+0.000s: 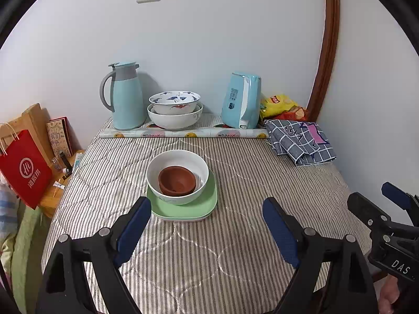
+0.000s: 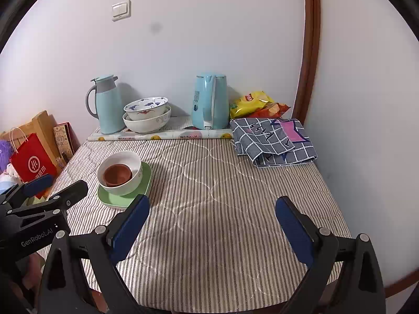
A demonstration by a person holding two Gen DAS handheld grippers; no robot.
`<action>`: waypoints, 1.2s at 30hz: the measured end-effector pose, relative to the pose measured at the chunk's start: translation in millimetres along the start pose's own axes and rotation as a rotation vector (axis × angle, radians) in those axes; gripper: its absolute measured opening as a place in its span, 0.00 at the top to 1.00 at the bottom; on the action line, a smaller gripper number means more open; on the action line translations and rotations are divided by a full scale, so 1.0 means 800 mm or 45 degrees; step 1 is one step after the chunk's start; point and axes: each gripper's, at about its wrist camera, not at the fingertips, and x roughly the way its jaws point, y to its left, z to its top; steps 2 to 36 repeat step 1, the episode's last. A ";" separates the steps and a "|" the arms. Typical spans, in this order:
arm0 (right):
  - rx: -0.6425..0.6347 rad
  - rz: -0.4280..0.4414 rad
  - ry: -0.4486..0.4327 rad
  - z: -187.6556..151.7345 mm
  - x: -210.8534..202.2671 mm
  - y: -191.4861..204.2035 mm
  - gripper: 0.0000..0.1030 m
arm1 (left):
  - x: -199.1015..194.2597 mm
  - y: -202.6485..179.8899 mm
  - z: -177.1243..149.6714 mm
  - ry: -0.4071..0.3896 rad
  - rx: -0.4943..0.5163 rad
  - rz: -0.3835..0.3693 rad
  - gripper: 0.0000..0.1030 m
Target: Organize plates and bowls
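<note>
A brown clay bowl (image 1: pixel 177 180) sits inside a white bowl (image 1: pixel 180 158), which stands on a stack of green plates (image 1: pixel 207 204) in the middle of the striped table. The stack also shows in the right wrist view (image 2: pixel 146 175). Two more bowls, a blue-patterned one (image 1: pixel 174 99) nested in a white one (image 1: pixel 172 120), stand at the back by the wall. My left gripper (image 1: pixel 207 225) is open and empty, just in front of the plates. My right gripper (image 2: pixel 212 225) is open and empty, over bare table to the right of the stack.
A light blue thermos jug (image 1: pixel 125 96) and a blue kettle (image 1: pixel 242 99) stand at the back, with a rolled mat (image 1: pixel 183 132) in front of them. Snack bags (image 1: pixel 280 104) and a folded checked cloth (image 1: pixel 301 141) lie back right. A red bag (image 1: pixel 23 167) stands off the left edge.
</note>
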 end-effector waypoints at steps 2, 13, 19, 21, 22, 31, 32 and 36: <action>0.000 -0.002 0.002 0.000 0.000 0.000 0.07 | 0.001 0.000 0.000 -0.003 0.000 -0.001 0.16; 0.000 -0.002 0.002 0.000 0.000 0.000 0.07 | 0.001 0.000 0.000 -0.003 0.000 -0.001 0.16; 0.000 -0.002 0.002 0.000 0.000 0.000 0.07 | 0.001 0.000 0.000 -0.003 0.000 -0.001 0.16; 0.000 -0.002 0.002 0.000 0.000 0.000 0.07 | 0.001 0.000 0.000 -0.003 0.000 -0.001 0.16; 0.000 -0.002 0.002 0.000 0.000 0.000 0.07 | 0.001 0.000 0.000 -0.003 0.000 -0.001 0.16; 0.000 -0.002 0.002 0.000 0.000 0.000 0.07 | 0.001 0.000 0.000 -0.003 0.000 -0.001 0.16; 0.000 -0.002 0.002 0.000 0.000 0.000 0.07 | 0.001 0.000 0.000 -0.003 0.000 -0.001 0.16; 0.000 -0.002 0.002 0.000 0.000 0.000 0.07 | 0.001 0.000 0.000 -0.003 0.000 -0.001 0.16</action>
